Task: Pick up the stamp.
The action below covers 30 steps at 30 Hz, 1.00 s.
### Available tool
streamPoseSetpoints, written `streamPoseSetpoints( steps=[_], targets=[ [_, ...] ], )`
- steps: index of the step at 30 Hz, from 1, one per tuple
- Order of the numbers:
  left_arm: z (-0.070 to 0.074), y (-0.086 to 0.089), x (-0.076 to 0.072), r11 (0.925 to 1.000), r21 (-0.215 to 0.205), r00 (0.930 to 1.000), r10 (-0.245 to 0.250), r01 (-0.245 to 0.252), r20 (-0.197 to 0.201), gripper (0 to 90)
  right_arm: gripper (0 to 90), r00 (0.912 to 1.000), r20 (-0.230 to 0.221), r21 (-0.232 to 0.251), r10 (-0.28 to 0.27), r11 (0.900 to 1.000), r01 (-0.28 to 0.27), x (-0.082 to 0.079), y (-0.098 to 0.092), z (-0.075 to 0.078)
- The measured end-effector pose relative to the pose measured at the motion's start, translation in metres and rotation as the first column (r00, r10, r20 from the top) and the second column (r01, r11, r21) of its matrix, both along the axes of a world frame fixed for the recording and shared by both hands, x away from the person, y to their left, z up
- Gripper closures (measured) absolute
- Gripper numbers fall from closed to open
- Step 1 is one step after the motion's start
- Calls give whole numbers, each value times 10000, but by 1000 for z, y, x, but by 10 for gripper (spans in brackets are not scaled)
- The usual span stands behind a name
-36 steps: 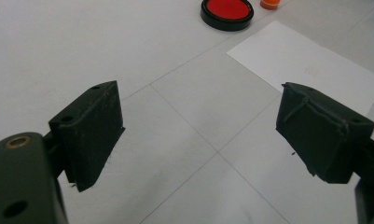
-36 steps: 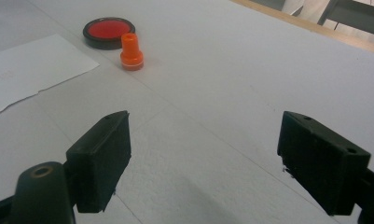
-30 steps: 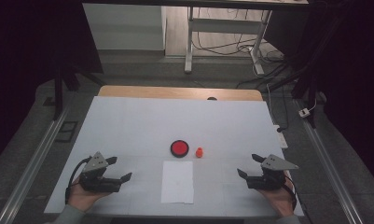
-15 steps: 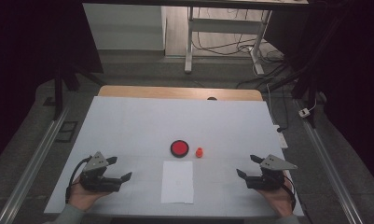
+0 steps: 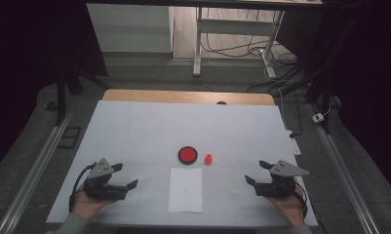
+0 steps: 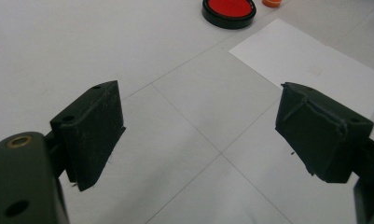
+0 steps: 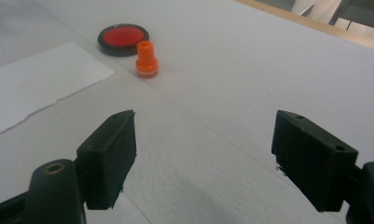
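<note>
High view: flat white paper sheet beside round red pad.

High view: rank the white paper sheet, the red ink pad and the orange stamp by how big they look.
1. White paper sheet, clearly largest.
2. Red ink pad.
3. Orange stamp, smallest.
All three lie close together on the table, so nearness to the camera hardly skews this.

High view overhead facing forward, gripper views low, sharing red disc
</note>
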<state>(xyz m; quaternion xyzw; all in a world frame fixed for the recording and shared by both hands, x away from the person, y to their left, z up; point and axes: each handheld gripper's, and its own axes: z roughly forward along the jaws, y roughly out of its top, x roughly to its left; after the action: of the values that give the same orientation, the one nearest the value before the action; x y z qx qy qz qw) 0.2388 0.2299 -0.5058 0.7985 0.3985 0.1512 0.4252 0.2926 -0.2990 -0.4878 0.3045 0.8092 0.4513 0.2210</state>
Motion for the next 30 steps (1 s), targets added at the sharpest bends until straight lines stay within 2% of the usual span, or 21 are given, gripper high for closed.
streamPoseSetpoints(
  steps=[9, 19, 30],
  targets=[
    [-1, -2, 2, 10000, 77, 10000, -29, 29, -11, 155, 225, 9995, 147, 118, 264, 9996, -265, 4, 16, 9],
    [-4, -4, 4, 9997, 262, 10000, -36, 38, -82, 155, 230, 9981, 68, 162, 617, 9980, -618, 8, 30, 10],
    [-6, -5, 4, 9996, 274, 9999, 0, 3, -105, 155, 235, 9960, 80, 222, 894, 9957, -896, 13, 46, 13]
  ],
)
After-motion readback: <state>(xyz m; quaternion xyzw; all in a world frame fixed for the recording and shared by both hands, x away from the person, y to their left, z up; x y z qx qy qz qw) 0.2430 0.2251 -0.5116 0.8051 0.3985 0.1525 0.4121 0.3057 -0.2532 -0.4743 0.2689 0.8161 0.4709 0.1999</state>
